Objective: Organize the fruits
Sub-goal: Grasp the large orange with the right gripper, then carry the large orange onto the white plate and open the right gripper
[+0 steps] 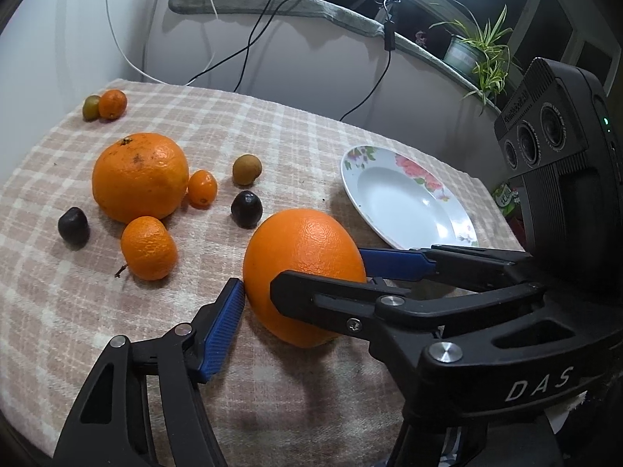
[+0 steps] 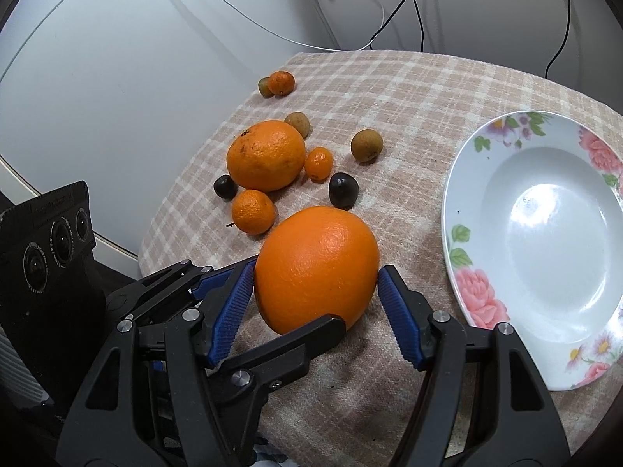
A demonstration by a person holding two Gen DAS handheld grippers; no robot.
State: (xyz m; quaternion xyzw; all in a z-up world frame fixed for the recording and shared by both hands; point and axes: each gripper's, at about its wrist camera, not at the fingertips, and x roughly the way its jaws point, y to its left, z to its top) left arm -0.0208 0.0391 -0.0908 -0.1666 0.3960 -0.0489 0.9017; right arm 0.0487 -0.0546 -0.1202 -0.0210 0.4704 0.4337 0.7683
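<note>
A large smooth orange rests on the checked cloth near the front, with both grippers around it. My left gripper has its blue left pad against the orange's left side; its other finger lies across the near side in the right wrist view. My right gripper presses a blue pad on each flank of the same orange. The flowered white plate lies empty just to the right.
Further back lie a second big orange, a mandarin, a kumquat, two dark fruits, a brown fruit and a small pair by the far edge. Cables hang down the wall behind.
</note>
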